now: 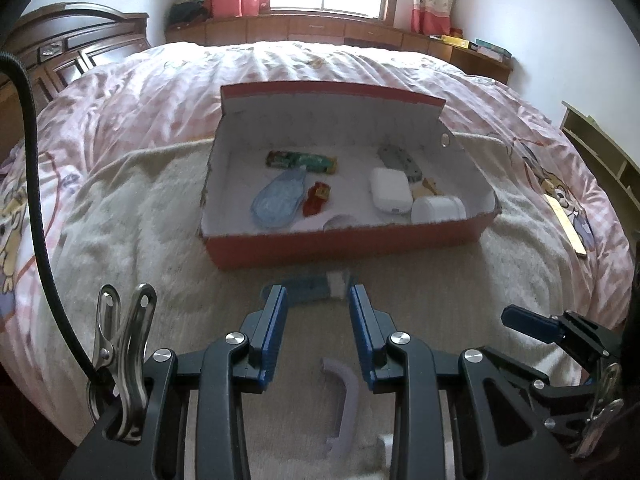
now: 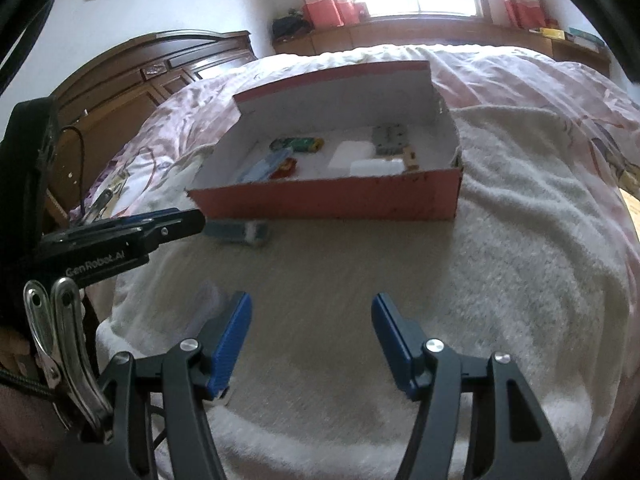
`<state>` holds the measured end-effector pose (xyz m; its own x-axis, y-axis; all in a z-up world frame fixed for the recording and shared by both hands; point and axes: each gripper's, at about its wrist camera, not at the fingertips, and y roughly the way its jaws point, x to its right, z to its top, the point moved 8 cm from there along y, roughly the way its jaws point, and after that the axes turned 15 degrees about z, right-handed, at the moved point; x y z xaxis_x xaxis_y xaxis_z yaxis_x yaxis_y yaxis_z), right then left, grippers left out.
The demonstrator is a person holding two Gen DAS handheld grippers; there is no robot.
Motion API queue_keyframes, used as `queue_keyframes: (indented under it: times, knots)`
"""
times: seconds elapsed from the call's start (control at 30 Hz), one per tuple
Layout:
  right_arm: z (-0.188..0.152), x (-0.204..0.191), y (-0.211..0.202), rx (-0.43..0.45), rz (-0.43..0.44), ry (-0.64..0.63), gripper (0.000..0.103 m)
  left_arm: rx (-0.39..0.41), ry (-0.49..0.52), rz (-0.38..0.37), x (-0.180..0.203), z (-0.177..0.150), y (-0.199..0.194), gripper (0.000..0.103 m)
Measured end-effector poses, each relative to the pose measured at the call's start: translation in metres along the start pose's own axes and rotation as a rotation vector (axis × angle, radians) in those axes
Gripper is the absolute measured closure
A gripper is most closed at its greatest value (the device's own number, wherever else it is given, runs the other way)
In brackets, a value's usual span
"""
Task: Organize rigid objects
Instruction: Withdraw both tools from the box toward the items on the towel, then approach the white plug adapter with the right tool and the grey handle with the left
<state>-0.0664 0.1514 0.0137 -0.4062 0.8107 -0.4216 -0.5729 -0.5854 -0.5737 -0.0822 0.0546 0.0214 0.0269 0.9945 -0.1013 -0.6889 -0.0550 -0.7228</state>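
Where sunlight enters, blanket-covered bed (image 1: 120,220).

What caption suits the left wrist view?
Open left gripper nears a blue object before the red box on a towel-covered bed.

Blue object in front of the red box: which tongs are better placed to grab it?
Left. The left tongs point straight at the blue object, open and empty; the right tongs face bare towel.
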Motion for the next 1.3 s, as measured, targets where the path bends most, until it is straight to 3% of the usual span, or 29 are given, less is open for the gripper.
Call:
queue_keyframes:
  times: [0.8,1.3]
  knots:
    - [-0.046,-0.048,0.023,-0.121,0.063,-0.048,0.037,-0.081,-0.058,0.084,-0.049,-0.065,0.006,0.07]
    - [-0.058,-0.062,0.052,-0.188,0.058,-0.105,0.037,-0.126,-0.071,0.074,-0.051,-0.079,0.022,0.07]
